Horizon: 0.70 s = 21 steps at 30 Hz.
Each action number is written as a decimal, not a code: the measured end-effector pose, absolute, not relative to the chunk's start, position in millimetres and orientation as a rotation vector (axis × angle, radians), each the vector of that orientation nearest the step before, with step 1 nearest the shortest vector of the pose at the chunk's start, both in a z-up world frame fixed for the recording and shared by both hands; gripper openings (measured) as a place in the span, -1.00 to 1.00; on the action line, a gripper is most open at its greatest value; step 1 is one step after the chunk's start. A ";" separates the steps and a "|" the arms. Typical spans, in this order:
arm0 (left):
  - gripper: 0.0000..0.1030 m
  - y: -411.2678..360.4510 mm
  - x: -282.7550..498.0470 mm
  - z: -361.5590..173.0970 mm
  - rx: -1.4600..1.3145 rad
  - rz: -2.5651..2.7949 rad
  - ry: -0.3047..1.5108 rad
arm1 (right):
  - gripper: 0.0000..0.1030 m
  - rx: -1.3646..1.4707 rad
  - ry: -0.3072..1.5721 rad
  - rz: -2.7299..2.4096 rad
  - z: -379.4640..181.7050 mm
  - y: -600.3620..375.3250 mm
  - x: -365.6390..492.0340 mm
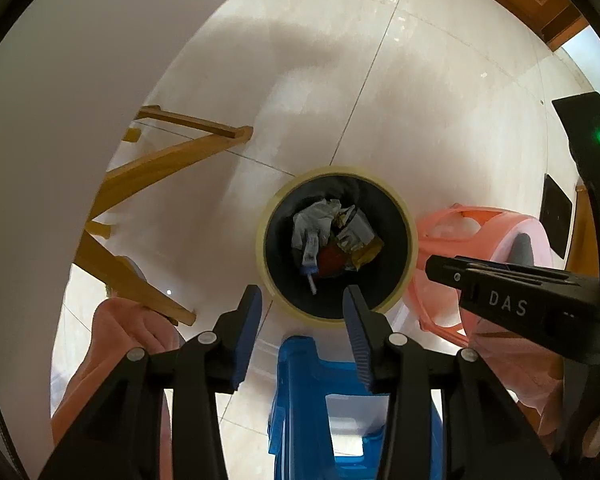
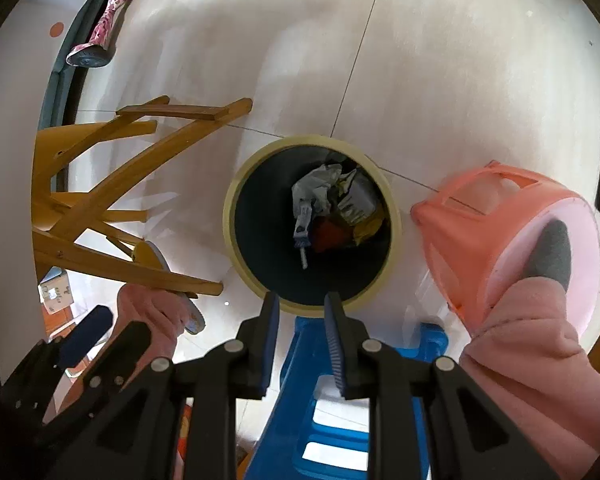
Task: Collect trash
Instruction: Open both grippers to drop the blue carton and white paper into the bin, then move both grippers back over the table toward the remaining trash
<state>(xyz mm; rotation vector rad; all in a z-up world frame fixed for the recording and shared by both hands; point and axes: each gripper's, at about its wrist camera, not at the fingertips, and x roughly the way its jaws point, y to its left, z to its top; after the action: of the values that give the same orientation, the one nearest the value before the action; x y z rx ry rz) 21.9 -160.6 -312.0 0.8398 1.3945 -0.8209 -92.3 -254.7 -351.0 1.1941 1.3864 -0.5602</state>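
Observation:
A round bin with a pale yellow rim (image 1: 260, 240) and a dark liner stands on the tiled floor, seen from straight above. Inside lies trash (image 1: 332, 236): crumpled white paper, a red piece, a yellow wrapper and a small blue-and-white tube. My left gripper (image 1: 302, 300) hangs over the near rim, open, with nothing between its blue pads. In the right wrist view the same bin rim (image 2: 312, 140) and trash (image 2: 328, 204) show. My right gripper (image 2: 302, 300) is also over the near rim, open and empty.
A wooden chair's legs (image 1: 160, 168) stand left of the bin. A pink plastic stool (image 2: 500, 232) is to its right and a blue plastic stool (image 2: 340, 400) below the grippers. Pink sleeves (image 2: 532, 352) flank the view. A pink patterned object (image 2: 108, 20) lies far left.

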 end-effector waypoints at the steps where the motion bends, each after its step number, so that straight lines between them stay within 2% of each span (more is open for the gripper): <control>1: -0.21 -160.0 21.5 -309.8 0.839 -0.822 1.389 | -0.54 1.169 1.392 -0.565 -347.3 -254.1 -90.6; 4: -0.19 -156.7 19.1 -295.2 0.826 -0.836 1.374 | -0.54 1.114 1.398 -0.565 -329.9 -251.0 -88.0; 8: -0.07 -153.3 11.4 -270.4 0.806 -0.863 1.345 | -0.54 1.093 1.374 -0.552 -306.8 -250.0 -91.5; 21: 0.04 -124.5 -15.0 -169.9 0.736 -0.969 1.247 | -0.55 1.015 1.271 -0.567 -239.2 -247.0 -114.5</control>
<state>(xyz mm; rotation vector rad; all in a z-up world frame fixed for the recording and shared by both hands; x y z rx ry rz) -15.0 -124.5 -169.9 0.7363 1.2466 -0.9693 -114.5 -247.0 -239.2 1.0145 1.2711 -0.5672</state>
